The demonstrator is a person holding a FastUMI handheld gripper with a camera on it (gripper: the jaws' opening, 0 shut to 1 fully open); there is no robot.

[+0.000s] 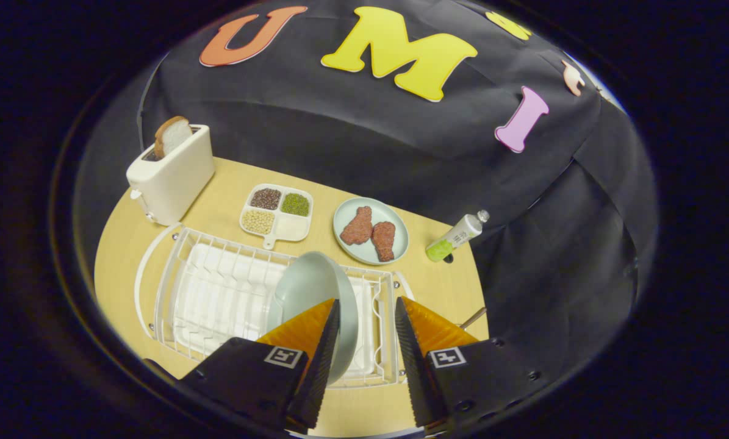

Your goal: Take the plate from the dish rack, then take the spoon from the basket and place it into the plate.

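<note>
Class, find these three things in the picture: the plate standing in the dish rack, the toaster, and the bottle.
plate [306, 286]: gripper view, on its curved back, above the open fingers.
toaster [172, 174]: gripper view, on its side wall.
bottle [456, 238]: gripper view, on its body.

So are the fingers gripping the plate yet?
Cannot tell. In the gripper view the open fingers straddle the plate's rim in the dish rack; one overlaps it, contact unclear.

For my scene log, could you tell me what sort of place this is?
Probably a staged kitchen tabletop in a booth: a toaster with bread, a dish rack holding a plate, and the open gripper.
</note>
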